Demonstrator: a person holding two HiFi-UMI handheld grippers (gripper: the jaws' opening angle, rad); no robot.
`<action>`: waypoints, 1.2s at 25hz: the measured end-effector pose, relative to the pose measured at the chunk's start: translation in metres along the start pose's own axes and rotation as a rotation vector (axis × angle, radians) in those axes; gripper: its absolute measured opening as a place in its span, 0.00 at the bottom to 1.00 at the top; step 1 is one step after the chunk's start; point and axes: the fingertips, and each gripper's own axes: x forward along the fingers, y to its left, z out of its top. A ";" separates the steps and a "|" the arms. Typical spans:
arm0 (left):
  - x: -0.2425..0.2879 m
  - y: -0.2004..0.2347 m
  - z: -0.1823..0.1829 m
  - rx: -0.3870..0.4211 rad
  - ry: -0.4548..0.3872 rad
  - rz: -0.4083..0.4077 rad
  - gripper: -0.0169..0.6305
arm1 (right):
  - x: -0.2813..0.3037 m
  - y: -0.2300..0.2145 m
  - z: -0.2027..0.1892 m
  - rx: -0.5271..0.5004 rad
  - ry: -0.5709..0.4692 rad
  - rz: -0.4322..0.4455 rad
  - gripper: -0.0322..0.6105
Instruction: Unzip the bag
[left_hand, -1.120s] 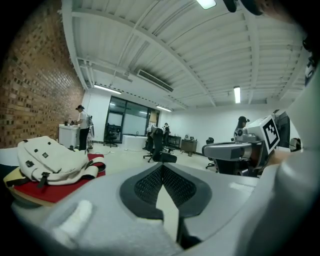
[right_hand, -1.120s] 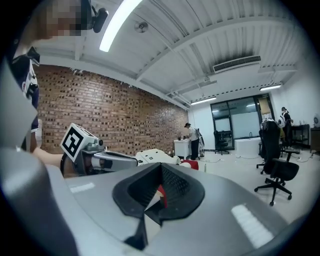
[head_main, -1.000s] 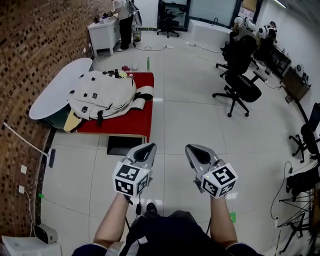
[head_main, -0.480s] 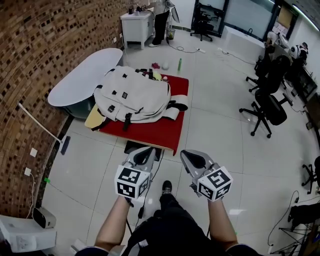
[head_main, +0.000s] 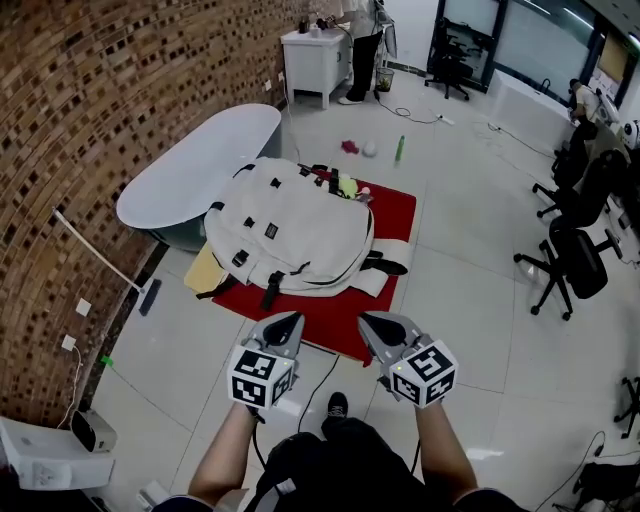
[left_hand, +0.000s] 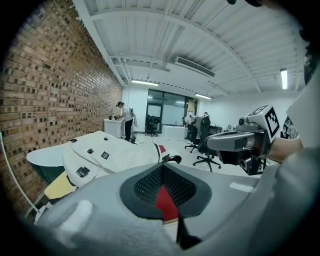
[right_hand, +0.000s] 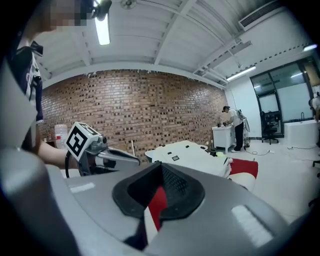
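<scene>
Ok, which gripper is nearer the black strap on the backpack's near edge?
Left. The left gripper hovers just short of the black strap; the right gripper is off to its right.

You walked up to the bag (head_main: 290, 235). In the head view it went from small and far at upper left to large and near the middle. The red mat (head_main: 345, 318) under it drew closer too, and its near edge ended level with the tips of the left gripper (head_main: 281, 326) and right gripper (head_main: 380, 328), which had hung over bare floor. The brick wall (head_main: 100, 120) spread across the left side. The office chairs (head_main: 570, 265) slid to the right edge. The dark panel in front of the mat passed out of sight behind the grippers.
</scene>
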 end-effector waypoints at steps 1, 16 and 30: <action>0.007 0.005 0.002 0.003 0.006 0.008 0.03 | 0.006 -0.011 0.000 0.000 0.006 0.004 0.06; 0.106 0.077 0.037 0.083 0.069 -0.022 0.03 | 0.060 -0.128 0.014 0.036 0.025 -0.128 0.06; 0.210 0.161 0.055 0.115 0.103 -0.246 0.03 | 0.155 -0.219 0.034 0.063 0.156 -0.328 0.20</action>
